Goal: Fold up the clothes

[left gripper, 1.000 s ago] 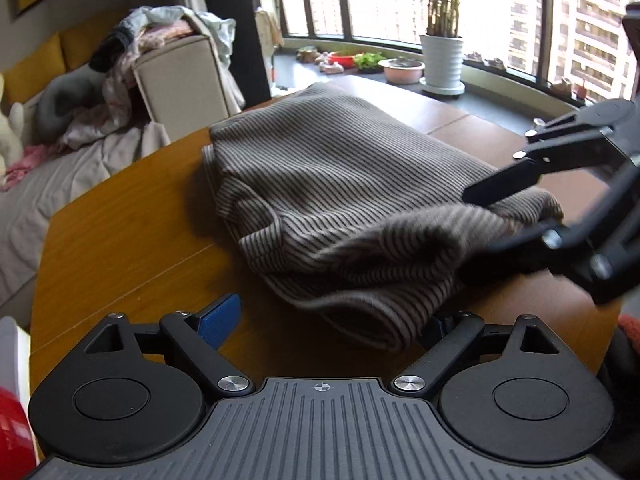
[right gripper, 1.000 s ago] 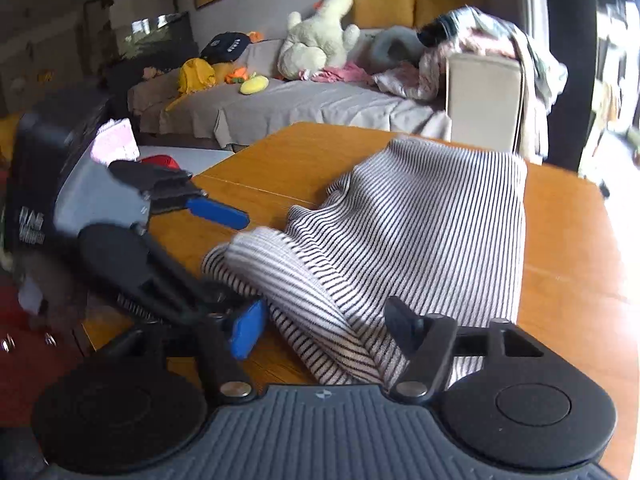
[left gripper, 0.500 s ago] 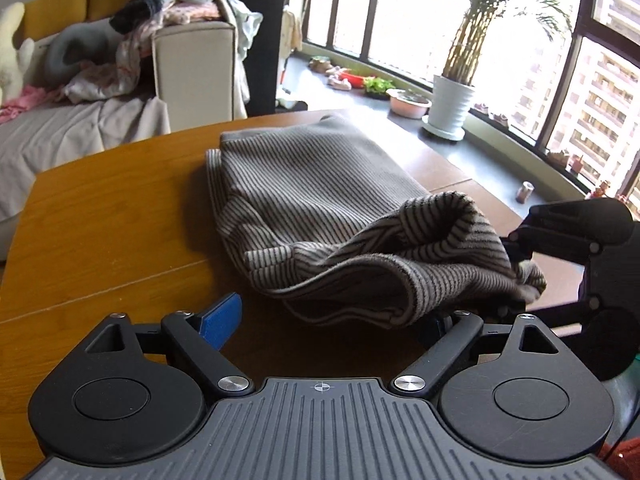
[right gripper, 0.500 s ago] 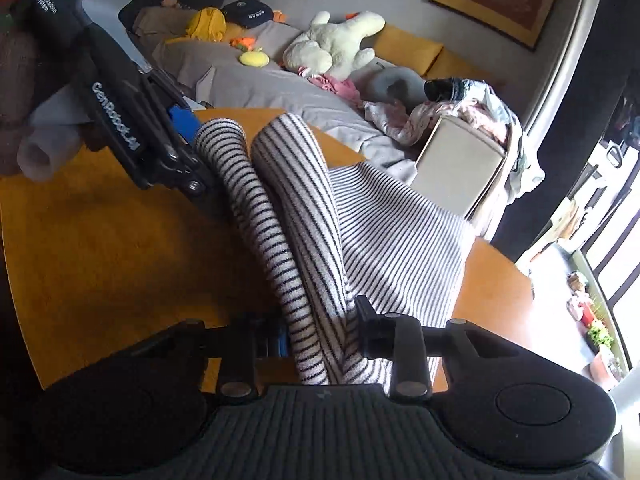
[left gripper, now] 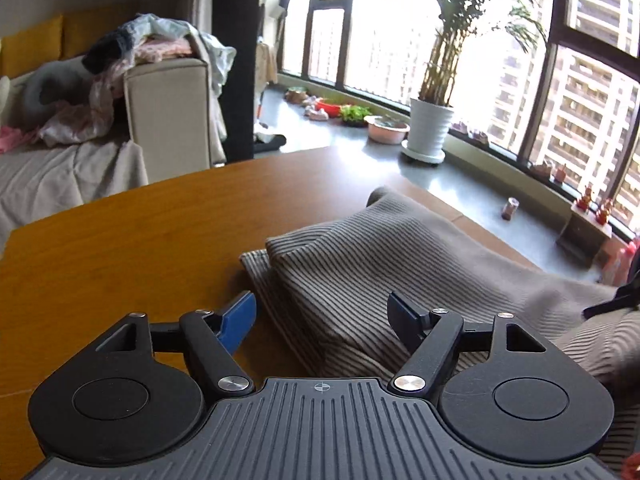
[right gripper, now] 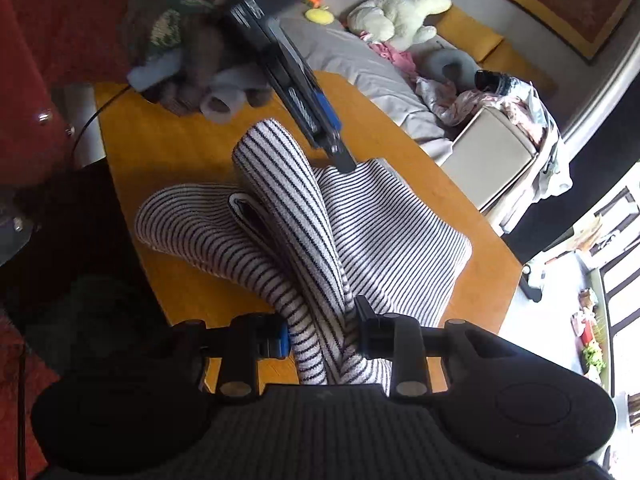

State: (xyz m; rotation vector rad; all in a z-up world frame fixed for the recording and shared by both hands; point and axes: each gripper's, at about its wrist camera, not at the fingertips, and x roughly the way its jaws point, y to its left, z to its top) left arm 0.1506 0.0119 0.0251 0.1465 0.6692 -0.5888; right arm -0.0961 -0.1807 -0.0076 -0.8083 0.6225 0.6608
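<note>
The soft, floppy striped sweater (right gripper: 384,236) lies on the tabletop (left gripper: 140,236), its bunched edge pinched in the right gripper (right gripper: 320,340), while the left gripper (left gripper: 320,316) fingers are spread wide.

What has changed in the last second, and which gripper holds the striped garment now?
The right gripper closed on the striped garment and lifted a fold of it off the wooden table. The left gripper, with cloth at its right finger earlier, now hangs open above the garment, holding nothing, and points more toward the window. The rest of the garment stayed lying on the table.
</note>
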